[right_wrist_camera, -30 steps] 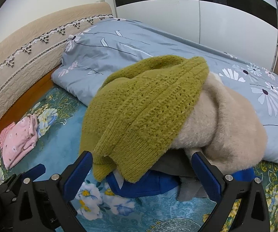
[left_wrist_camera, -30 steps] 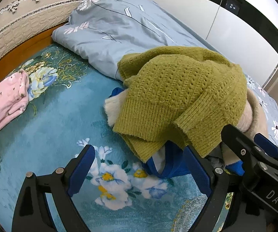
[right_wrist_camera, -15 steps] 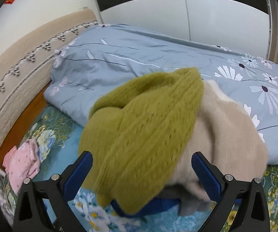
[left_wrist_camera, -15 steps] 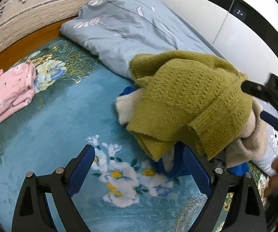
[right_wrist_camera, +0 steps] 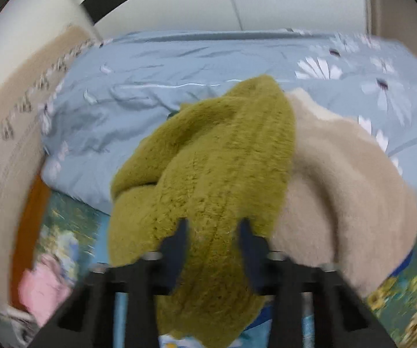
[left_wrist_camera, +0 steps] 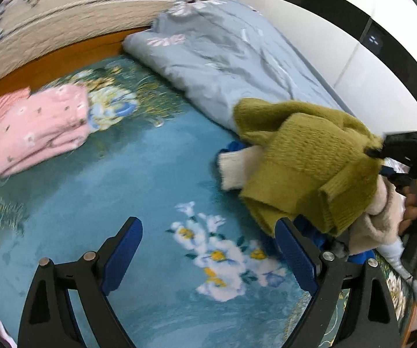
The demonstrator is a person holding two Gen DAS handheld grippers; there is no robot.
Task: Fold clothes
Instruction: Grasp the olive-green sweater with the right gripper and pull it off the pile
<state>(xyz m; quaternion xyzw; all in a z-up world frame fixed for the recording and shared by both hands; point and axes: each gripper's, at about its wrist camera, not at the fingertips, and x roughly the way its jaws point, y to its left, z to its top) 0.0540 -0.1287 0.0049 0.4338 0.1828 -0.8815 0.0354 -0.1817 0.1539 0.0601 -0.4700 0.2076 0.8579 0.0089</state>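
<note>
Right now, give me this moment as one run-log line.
step: pick from pile | right gripper: jaws closing on green sweater | left gripper: jaws open, nothing between | pink garment: folded, set apart

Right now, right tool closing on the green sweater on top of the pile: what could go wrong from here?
1. The right tool is closing on a thick bunch of the olive-green knit sweater; it may grab several layers, so the sweater could lift bunched rather than flat.
2. The sweater drapes over the beige fleece garment and blue clothing; pulling could drag them along.
3. The left tool is open over bare bedspread, holding nothing, so the pile is unsteadied.
</note>
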